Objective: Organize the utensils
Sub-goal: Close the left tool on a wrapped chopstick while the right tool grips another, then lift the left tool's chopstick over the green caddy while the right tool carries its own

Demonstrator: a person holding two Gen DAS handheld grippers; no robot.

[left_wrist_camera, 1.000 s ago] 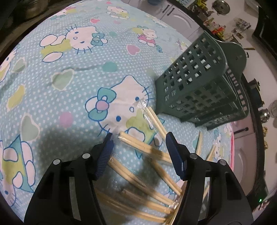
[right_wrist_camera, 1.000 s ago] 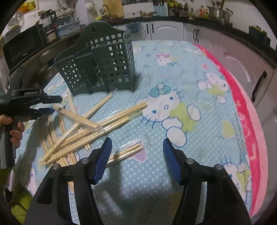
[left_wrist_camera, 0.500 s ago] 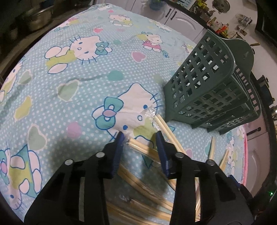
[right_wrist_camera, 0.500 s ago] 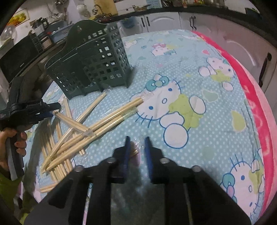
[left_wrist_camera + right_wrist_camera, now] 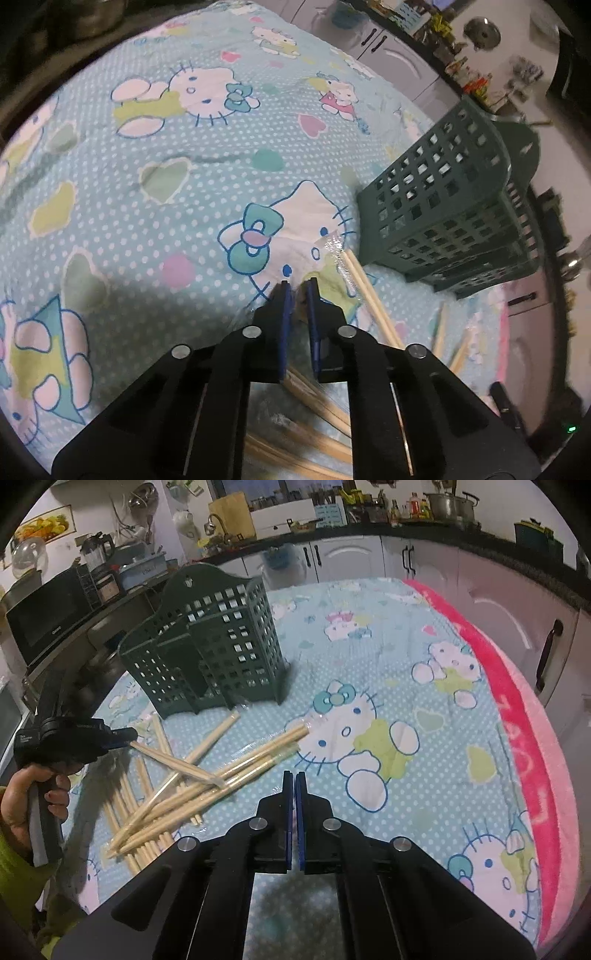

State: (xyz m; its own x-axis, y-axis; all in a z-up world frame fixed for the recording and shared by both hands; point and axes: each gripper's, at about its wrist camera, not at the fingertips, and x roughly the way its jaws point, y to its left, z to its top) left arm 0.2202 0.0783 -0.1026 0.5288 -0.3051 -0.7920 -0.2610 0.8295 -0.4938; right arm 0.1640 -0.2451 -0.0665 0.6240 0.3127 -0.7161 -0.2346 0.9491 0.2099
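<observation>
Left wrist view
Left gripper (image 5: 297, 286): fingers are closing to a narrow gap, clamping on the end of a wrapped chopstick pair (image 5: 317, 391) that is running back under the gripper.
Holder (image 5: 447, 210): dark green lattice caddy, standing on the cartoon-cat cloth (image 5: 155, 155), up and right of the gripper.
Loose pair (image 5: 364, 288): lying on the cloth, its clear wrapper tip pointing at the holder's near corner, just beside the base.
More chopsticks (image 5: 448, 343): lying below the holder, blurred.

Right wrist view
Right gripper (image 5: 294, 775): fingers are pressing together; whether anything is pinched between them, I cannot tell.
Holder (image 5: 207, 653): standing upright, up and left of the gripper, compartments looking empty from here.
Chopstick pile (image 5: 207, 775): spreading below the holder, crossing one another.
Left gripper (image 5: 123, 736): below-left of the holder, gripping one pair (image 5: 173, 762) by its end, the far end resting on the pile.
Hand (image 5: 31, 794): wrapping the left gripper's handle.
</observation>
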